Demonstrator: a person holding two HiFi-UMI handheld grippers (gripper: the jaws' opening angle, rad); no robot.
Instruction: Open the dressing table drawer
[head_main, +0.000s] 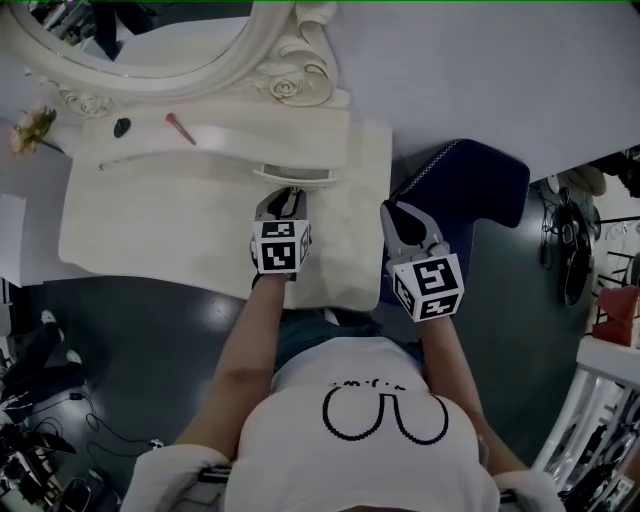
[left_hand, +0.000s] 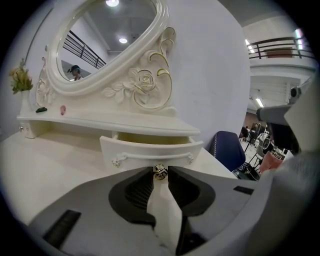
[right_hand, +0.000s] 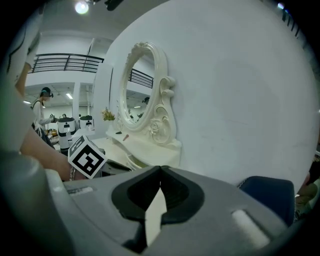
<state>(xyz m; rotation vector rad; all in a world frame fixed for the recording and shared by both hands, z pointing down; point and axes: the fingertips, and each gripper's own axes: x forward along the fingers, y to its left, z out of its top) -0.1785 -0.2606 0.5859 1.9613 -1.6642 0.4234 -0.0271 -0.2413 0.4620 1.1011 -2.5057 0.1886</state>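
The white dressing table (head_main: 150, 215) has a small curved drawer (left_hand: 150, 150) under its shelf, pulled partly out so that its pale inside shows. In the head view the drawer (head_main: 295, 176) sits just ahead of my left gripper (head_main: 284, 203). My left gripper (left_hand: 160, 176) is shut on the drawer's small gold knob (left_hand: 160, 171), which is pinched between the tips. My right gripper (head_main: 396, 212) hovers over the table's right end; its jaws (right_hand: 160, 169) are shut with nothing between them.
An ornate oval mirror (head_main: 150, 45) stands at the back of the table. A pink stick (head_main: 181, 128), a dark green item (head_main: 121, 127) and flowers (head_main: 32, 130) lie on the shelf. A blue chair (head_main: 480, 190) stands to the right.
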